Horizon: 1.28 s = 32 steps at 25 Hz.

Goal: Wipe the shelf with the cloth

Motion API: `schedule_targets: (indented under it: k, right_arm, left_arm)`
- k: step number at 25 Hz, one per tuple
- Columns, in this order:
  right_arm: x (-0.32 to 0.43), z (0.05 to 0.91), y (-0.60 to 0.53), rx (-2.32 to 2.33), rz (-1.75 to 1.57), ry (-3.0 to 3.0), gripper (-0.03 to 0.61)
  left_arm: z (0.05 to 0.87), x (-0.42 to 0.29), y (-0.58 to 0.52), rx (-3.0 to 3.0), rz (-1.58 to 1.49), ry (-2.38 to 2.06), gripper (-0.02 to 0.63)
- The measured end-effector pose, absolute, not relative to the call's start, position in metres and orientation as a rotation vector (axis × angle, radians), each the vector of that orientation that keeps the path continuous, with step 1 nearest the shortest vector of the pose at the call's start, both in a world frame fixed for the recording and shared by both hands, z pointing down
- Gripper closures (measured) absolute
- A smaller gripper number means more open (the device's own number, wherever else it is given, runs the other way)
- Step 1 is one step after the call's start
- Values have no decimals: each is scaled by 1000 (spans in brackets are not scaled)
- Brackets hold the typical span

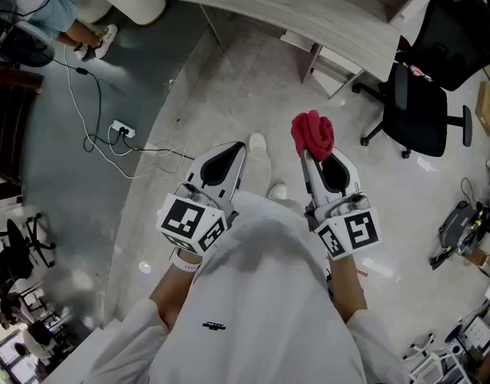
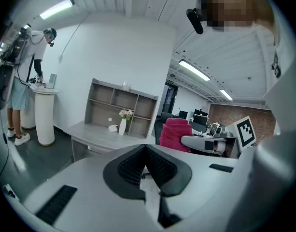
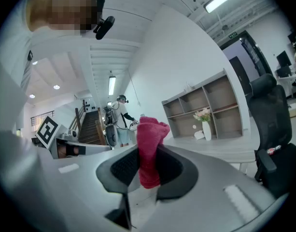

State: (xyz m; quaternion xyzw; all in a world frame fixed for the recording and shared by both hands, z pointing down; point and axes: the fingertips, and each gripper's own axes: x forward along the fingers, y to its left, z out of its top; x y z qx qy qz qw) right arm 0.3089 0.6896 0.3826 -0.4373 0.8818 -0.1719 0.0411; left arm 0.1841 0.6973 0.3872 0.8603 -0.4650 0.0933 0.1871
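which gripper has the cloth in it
The right gripper: its jaws are shut on the red cloth, which sticks out past their tips. The left gripper has its jaws together with nothing between them.

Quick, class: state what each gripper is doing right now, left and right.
Left gripper: closed, nothing between its jaws.
Right gripper: closed on a crumpled red fabric cloth.

We hold both grippers level, just ahead of our chest: left gripper (image 1: pixel 238 152) jaws together, empty; right gripper (image 1: pixel 310 157) jaws clamped on the red cloth (image 1: pixel 312 133).
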Motion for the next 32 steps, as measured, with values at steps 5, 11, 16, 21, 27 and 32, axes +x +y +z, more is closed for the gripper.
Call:
schedule_targets:
  k: [5,11,16,21,27,32]
  right_arm:
    - [296,378,730,-1376,-510,2713,477]
    - [280,379,741,-1384,-554,2704,477]
    - [258,367,723,-1385,-592,2631,476]
    - [240,351,690,-1438,-523,2644,476]
    - [206,345,660,-1465,-494,2655,476]
    - [169,343,639,-1472,-514,2626,474]
  left_arm:
    - [388,174,741,2374,212,-1331,607]
    - [381,156,753,2381,204,-1371,607]
    - [377,119,742,2360,166,-1405,607]
    - [368,91,715,2359,123,-1399,607]
    - [362,57,686,2360,70,-1399,607]
    - [368,17,664,2346,47,-1375,607]
